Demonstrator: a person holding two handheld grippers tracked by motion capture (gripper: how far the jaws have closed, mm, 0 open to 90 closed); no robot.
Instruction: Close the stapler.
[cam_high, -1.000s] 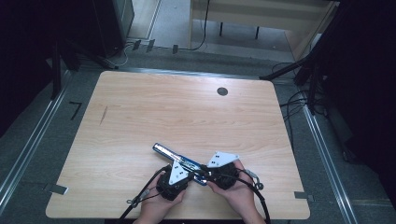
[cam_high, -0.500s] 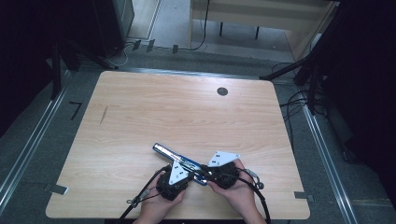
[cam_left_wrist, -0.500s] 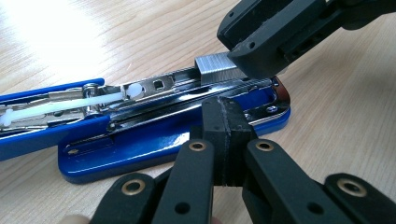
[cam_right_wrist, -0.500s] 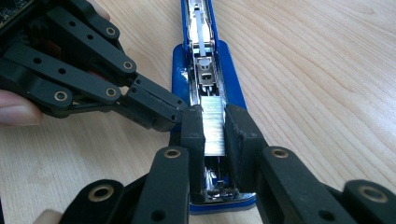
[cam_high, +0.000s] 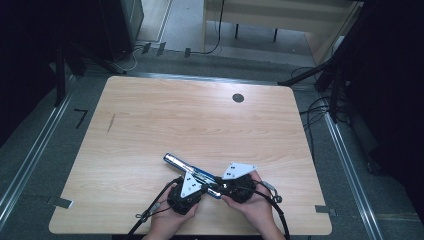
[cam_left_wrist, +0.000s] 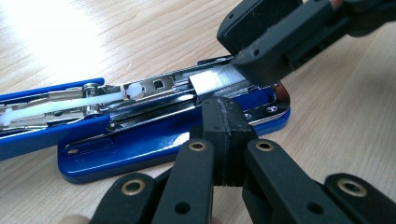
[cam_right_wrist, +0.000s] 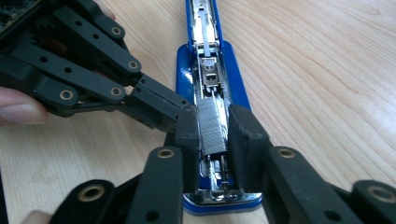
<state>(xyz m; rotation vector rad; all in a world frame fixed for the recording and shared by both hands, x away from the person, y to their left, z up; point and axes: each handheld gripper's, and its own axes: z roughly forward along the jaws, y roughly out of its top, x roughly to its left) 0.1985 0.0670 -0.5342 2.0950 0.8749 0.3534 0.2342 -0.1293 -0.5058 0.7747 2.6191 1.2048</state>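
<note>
A blue stapler (cam_high: 182, 164) lies swung open on the wooden table (cam_high: 150, 125), its chrome magazine facing up. A silver strip of staples (cam_right_wrist: 212, 123) rests in the magazine near the front end (cam_left_wrist: 219, 77). My right gripper (cam_right_wrist: 213, 126) straddles that strip. Its jaws have just been opening, and the pads sit close on either side without pressing. My left gripper (cam_left_wrist: 224, 116) is shut with nothing between its jaws. Its tip leans against the side of the stapler's blue base (cam_left_wrist: 140, 149), right beside the right gripper's jaw (cam_left_wrist: 261, 42). Both hands meet at the table's near edge (cam_high: 210, 189).
A black round grommet (cam_high: 238, 98) sits in the tabletop at the far right. Cables trail from both grippers over the near edge. Dark stands and floor cables surround the table. The stapler's long top arm (cam_left_wrist: 42, 100) stretches away to the left in the left gripper view.
</note>
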